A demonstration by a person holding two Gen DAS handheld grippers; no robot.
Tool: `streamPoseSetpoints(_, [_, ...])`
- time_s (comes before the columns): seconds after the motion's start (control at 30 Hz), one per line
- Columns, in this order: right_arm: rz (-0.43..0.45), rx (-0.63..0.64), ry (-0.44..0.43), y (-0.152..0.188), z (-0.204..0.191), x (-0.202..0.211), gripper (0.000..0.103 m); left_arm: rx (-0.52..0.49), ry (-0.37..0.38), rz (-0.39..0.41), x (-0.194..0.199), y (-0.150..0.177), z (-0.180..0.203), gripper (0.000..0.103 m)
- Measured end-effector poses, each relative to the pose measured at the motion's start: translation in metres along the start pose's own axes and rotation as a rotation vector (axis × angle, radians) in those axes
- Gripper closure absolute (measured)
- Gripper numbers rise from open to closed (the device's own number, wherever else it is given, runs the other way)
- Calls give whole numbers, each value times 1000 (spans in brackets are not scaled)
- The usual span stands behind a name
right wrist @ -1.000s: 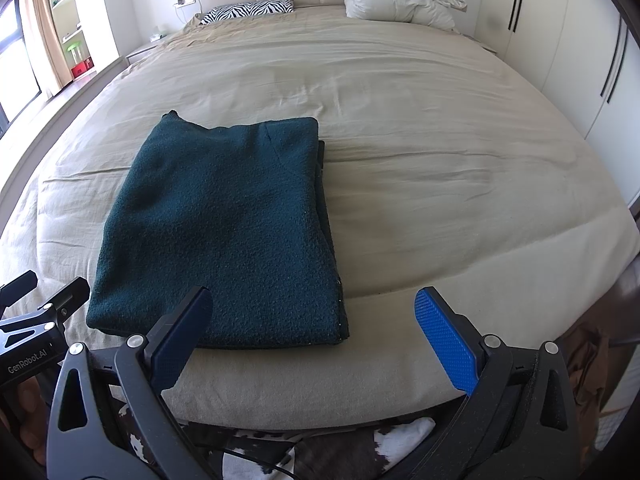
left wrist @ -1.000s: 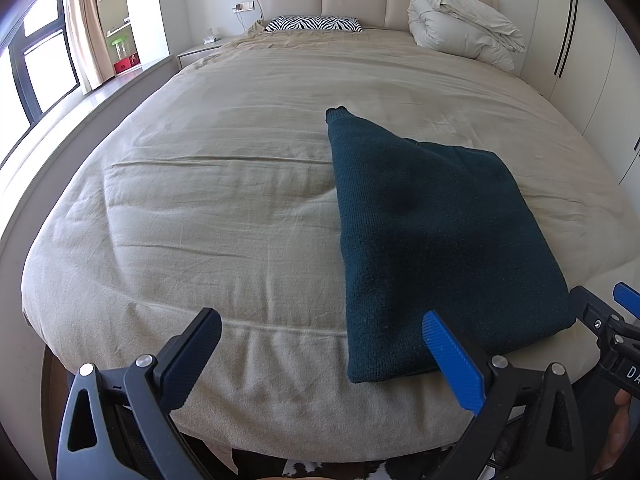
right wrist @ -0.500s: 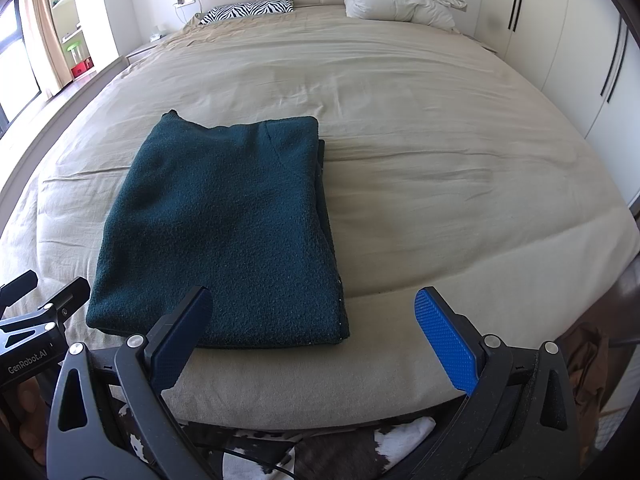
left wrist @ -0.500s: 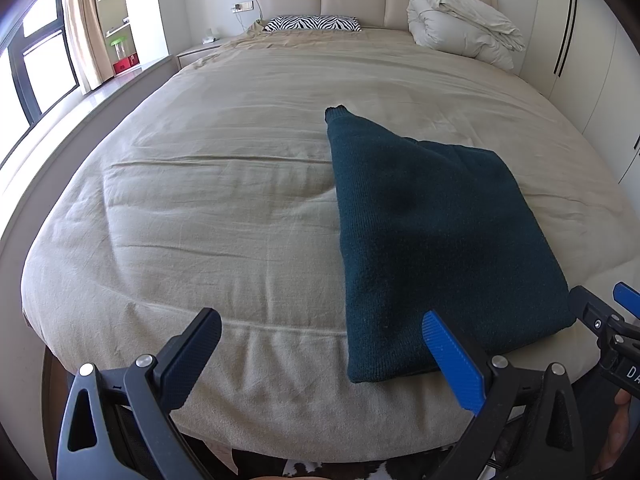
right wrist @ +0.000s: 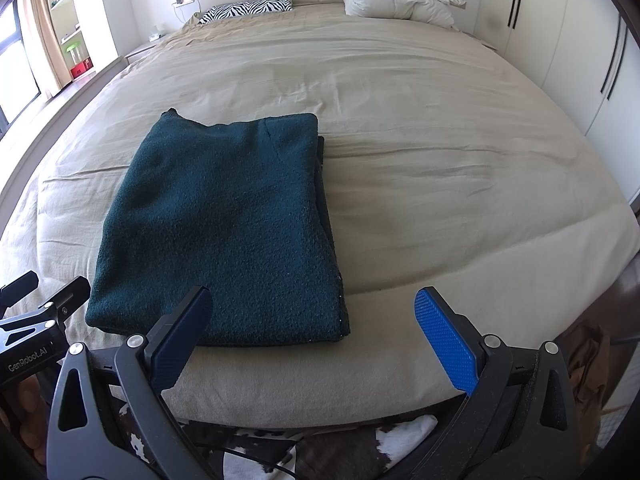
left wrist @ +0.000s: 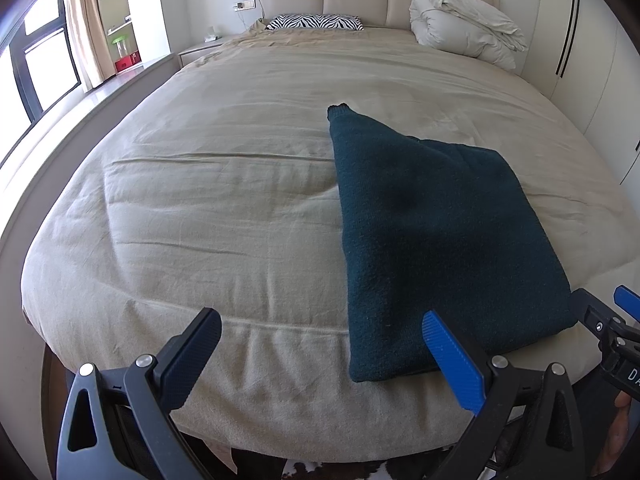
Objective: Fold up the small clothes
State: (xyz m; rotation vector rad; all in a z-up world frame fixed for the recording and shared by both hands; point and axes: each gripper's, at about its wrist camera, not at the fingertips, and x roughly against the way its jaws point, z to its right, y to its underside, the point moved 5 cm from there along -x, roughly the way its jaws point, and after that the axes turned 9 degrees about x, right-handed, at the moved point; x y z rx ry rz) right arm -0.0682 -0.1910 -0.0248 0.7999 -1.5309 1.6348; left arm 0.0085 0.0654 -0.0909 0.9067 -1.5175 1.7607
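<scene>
Legible writing: "GenRobot.AI" is printed on the body of the left hand-held gripper (right wrist: 38, 300) where it shows at the lower left of the right wrist view; in the left wrist view, the right hand-held gripper (left wrist: 600, 304) at the lower right edge bears the partial letters "DA".

Left to right in the left wrist view: a window (left wrist: 36, 64) with a beige curtain (left wrist: 86, 20), a shelf holding a red box (left wrist: 127, 60), a wall socket (left wrist: 244, 4) with a cable, a zebra-print pillow (left wrist: 316, 22) at the headboard, a bundled white duvet (left wrist: 464, 24), and white wardrobe doors (left wrist: 580, 40).

The folded dark teal sweater (right wrist: 224, 232) lies flat on the beige bed cover (right wrist: 440, 160), near the bed's front edge, one corner jutting out at its far left.

Both hand-held grippers are spread wide with nothing between their fingers, at the bed's front edge. The right one's left finger (right wrist: 180, 336) overlaps the sweater's near edge in view; contact cannot be told.
</scene>
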Motion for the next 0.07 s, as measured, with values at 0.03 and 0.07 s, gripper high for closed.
streamPoseSetpoints(0.03, [0, 0, 0, 0, 0, 0, 0, -1, -4, 1, 0, 0, 0, 0])
streamPoseSetpoints(0.07, [1, -1, 0, 0, 0, 0, 0, -1, -3, 1, 0, 0, 0, 0])
